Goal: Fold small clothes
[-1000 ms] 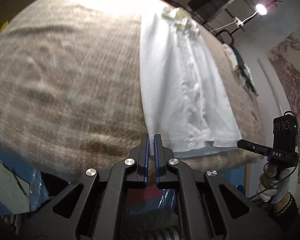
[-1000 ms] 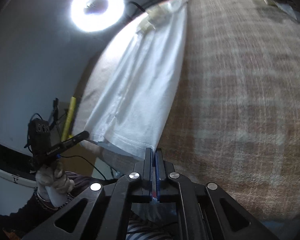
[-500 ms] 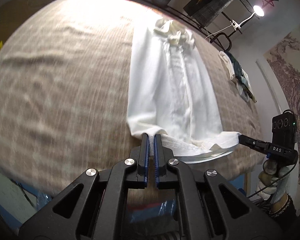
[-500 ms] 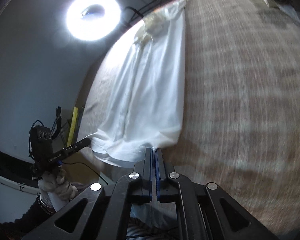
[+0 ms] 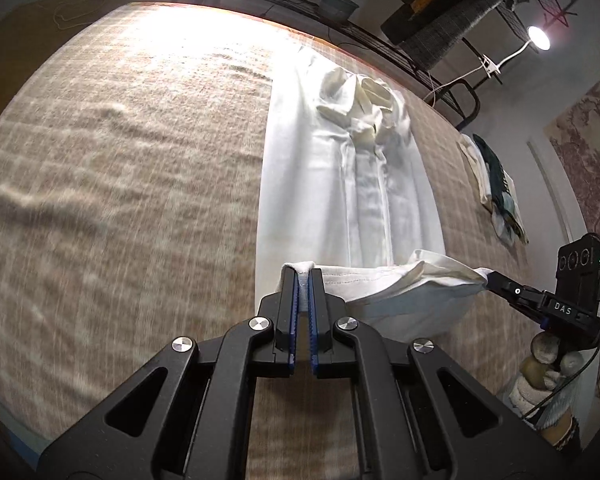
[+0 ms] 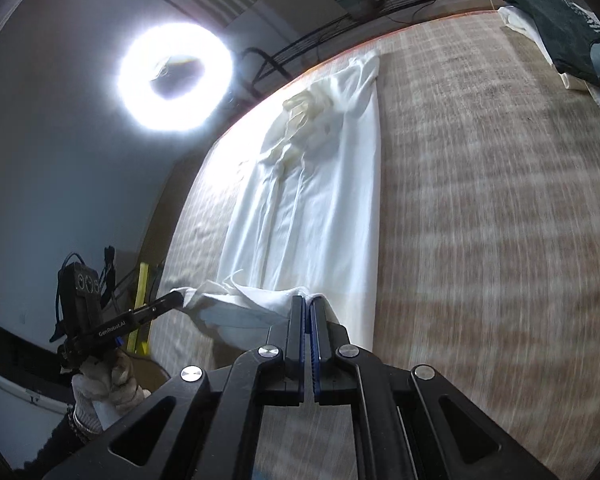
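On the plaid-covered table [image 5: 120,200], a white shirt [image 5: 340,184] lies lengthwise (collar far); the left gripper [image 5: 303,280] and right gripper [image 6: 307,304], each pinched on a near hem corner, should probably carry the hem level and taut toward the collar.

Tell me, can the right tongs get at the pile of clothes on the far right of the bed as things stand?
Probably not right now. The right tongs are shut on the white shirt's hem, sharing it with the left tongs. The bed between them and the pile of clothes looks bare, so they would need to let go first.
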The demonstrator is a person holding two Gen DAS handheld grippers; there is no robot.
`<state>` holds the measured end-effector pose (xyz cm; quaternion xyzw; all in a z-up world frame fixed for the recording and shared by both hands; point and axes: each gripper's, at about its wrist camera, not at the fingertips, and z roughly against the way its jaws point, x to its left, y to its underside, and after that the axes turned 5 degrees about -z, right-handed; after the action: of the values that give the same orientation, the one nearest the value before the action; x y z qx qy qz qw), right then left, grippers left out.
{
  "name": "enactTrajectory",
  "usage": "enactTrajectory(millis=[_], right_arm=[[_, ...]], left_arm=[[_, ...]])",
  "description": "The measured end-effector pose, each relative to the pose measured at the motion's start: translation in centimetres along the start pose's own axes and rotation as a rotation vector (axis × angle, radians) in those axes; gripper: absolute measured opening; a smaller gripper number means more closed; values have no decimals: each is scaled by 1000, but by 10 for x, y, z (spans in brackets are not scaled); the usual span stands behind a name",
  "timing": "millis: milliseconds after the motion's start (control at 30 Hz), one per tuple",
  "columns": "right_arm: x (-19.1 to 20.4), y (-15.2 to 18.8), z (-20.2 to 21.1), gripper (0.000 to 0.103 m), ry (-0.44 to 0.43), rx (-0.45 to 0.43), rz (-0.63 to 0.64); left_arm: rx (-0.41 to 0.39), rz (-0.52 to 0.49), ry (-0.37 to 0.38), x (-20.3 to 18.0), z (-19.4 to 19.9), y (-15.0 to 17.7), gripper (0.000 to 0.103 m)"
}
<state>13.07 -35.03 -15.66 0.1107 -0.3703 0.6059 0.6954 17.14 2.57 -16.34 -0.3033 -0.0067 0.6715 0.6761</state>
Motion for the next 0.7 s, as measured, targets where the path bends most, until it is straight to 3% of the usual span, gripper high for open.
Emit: enactTrajectory(millis=[500, 600, 667, 700], right_arm=[[-27, -28, -38, 0, 61, 34, -65], [-19, -31, -42, 8, 87, 36, -27], [-15, -31, -40, 32, 116, 26, 3], [-12, -32, -38, 32, 131, 16, 17]], left_arm=[[28, -2, -64, 6, -38, -20, 2], [24, -21, -84, 6, -38, -23, 4], [6, -39, -96, 5, -32, -22, 5], [-6, -55, -101, 4, -29, -22, 5]])
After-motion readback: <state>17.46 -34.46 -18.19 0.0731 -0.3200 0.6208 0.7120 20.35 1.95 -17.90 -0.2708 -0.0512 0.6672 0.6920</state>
